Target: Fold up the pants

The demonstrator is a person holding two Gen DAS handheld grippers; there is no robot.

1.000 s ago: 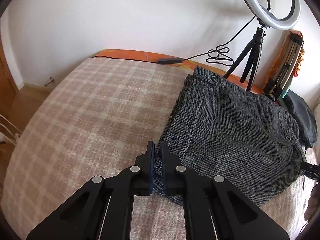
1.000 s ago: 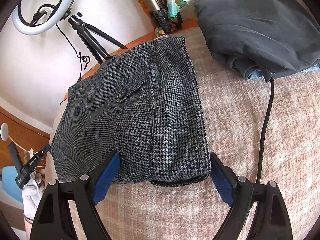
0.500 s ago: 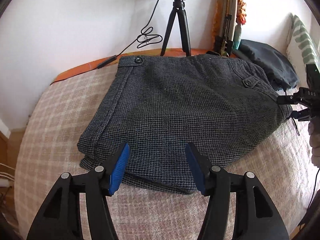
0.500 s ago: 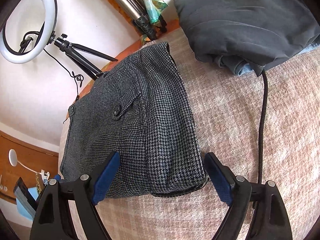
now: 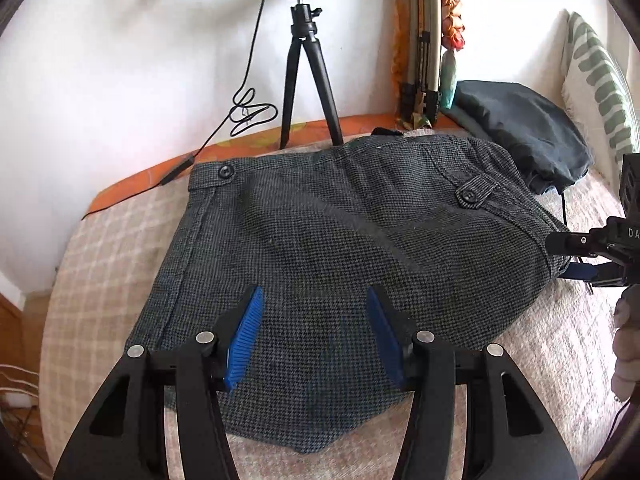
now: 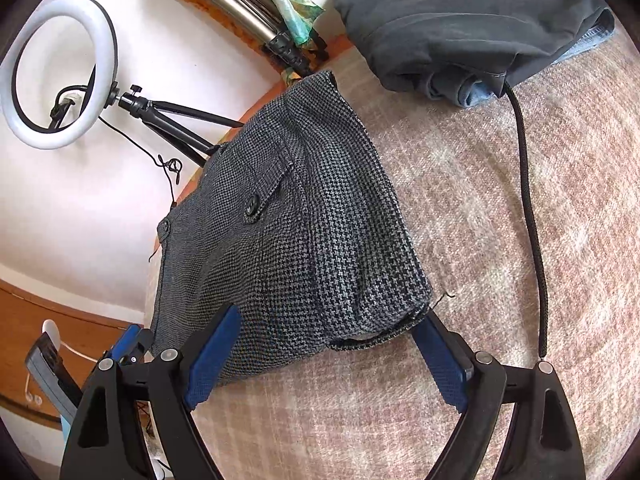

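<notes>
The grey houndstooth pants lie folded into a compact stack on the plaid bed cover; they also show in the right wrist view. My left gripper is open and empty, its blue pads hovering over the near edge of the stack. My right gripper is open and empty, its jaws wide on either side of the stack's folded end. The right gripper also shows at the right edge of the left wrist view.
A ring light on a black tripod stands at the bed's far edge, with folded tripods beside it. A dark folded garment lies near the pants, and a black cable runs across the cover. A striped pillow is at far right.
My left gripper opened, letting go of the pants' corner, and swung right to face the middle of the stack. My right gripper stayed open at the stack's end and shifted slightly.
</notes>
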